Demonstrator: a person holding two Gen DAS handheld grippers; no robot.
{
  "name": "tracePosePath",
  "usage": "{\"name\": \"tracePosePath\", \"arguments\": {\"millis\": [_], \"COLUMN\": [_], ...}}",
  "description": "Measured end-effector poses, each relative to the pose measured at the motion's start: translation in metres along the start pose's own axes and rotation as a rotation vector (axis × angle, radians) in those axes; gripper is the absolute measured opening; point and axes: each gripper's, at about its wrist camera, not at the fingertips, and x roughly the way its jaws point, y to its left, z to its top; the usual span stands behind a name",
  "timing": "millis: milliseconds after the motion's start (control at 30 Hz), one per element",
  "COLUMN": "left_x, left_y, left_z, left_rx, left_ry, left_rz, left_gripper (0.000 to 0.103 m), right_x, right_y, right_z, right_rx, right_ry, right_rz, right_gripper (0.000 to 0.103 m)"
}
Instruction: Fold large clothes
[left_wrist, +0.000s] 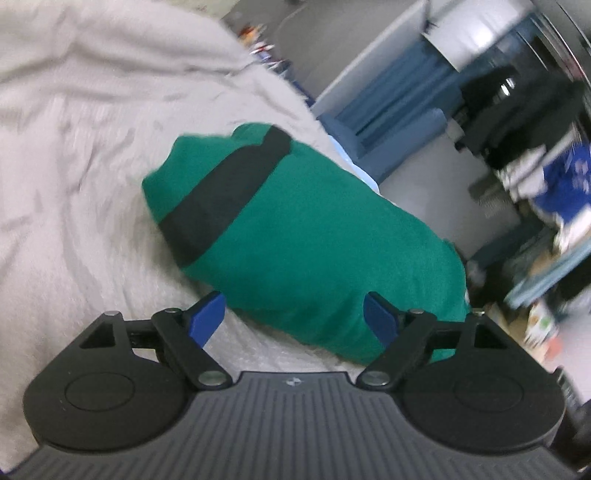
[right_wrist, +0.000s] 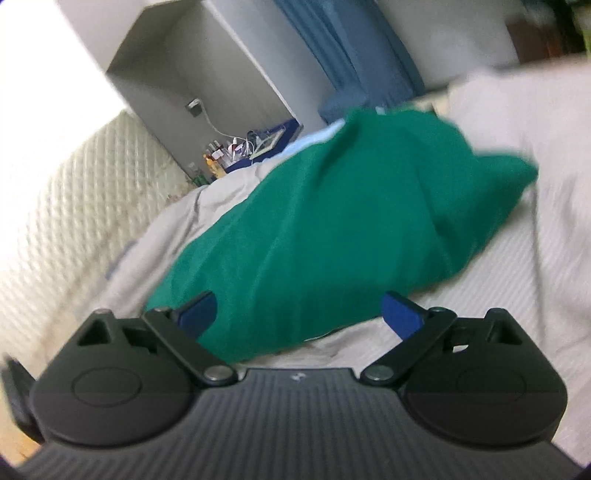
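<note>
Left claw: the left gripper (left_wrist: 294, 316), black with blue pads, stands spread wide and released; nothing is pinched. The cloth lies between and beyond its fingertips, and the right pad overlaps the cloth's edge in the picture; contact cannot be told.
Garment: a large green fabric garment (left_wrist: 295, 236) with a broad black band (left_wrist: 225, 195) lies bunched on the bed, filling the view from 10 o'clock to 4 o'clock.
Right claw: the right gripper (right_wrist: 299, 314) is likewise splayed and empty; the green mound (right_wrist: 332, 221) rises from 7 o'clock to 2 o'clock ahead of it.
Risk, grip: the cloth looks thick and layered, so closing on it could catch several layers at once, or the sheet beneath.
Risk, blur: both views are smeared, so an edge or corner is hard to pick out.
Risk, fold: the heap is lumpy, so a fold made now would likely come out crooked.
Surface: a rumpled pale grey bedsheet (left_wrist: 74, 155).
Room: a cream quilted headboard (right_wrist: 62, 206) at 9 o'clock, blue curtains (right_wrist: 351, 48) at 12 o'clock, a cluttered bedside stand (right_wrist: 243, 147).
</note>
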Motion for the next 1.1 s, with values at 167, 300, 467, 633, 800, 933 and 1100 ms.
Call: {"name": "tracePosePath", "arguments": {"millis": [167,300,467,633,800,933,1100], "left_x": [0.022,0.042,0.072,0.093,0.093,0.079,0.037], "left_y": [0.027,0.051,0.063,0.058,0.045,0.036,0.035], "left_z": [0.003,-0.001,0.007,0.017,0.026,0.03,0.029], "left_rx": [-0.243,-0.422,-0.515,-0.464,-0.368,-0.32,-0.289], "left_ry": [0.053,0.08,0.065,-0.004,-0.045,-0.092,-0.127], "left_rz": [-0.123,-0.177,-0.177,-0.145,-0.085,-0.056,-0.057], "left_gripper": [0.094,0.095,0.099,0.099,0.058,0.038,0.033], "right_x": [0.019,0.033,0.054,0.075,0.073,0.051,0.017], "right_y": [-0.046,-0.077,-0.095,-0.098,-0.084,-0.058,-0.036], "right_z": [0.003,-0.005,-0.004,0.004,0.011,0.021,0.015], "right_rx": [0.336,0.525,0.609,0.591,0.512,0.369,0.311], "right_ry": [-0.007,-0.021,-0.068,-0.104,-0.16,-0.185,-0.206], "right_rz": [0.049,0.054,0.06,0.06,0.029,0.014,0.04], "right_gripper": [0.097,0.097,0.097,0.079,0.043,0.02,0.017]}}
